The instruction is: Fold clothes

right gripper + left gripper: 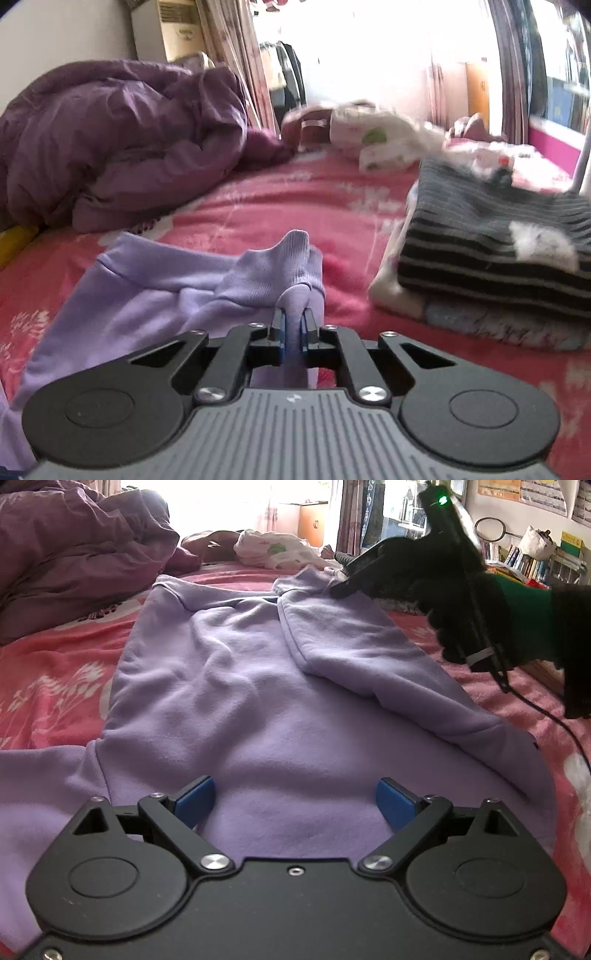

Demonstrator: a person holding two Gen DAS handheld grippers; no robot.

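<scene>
The purple sweater (258,686) lies flat on the pink bed (48,686). One sleeve (354,642) is folded over it, its cuff pinched tight in the right gripper (294,325). The left gripper (295,801) hangs wide open above the sweater, holding nothing. The other sleeve and the body look unfolded.

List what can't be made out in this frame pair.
- Lavender sweatshirt: left sleeve end cut off by the left wrist view's edge.
- Cloth under the right gripper: hidden by its body in the right wrist view.
- Striped garment stack: blurred, partly cut off at right.
- Window area: overexposed in both views.
</scene>
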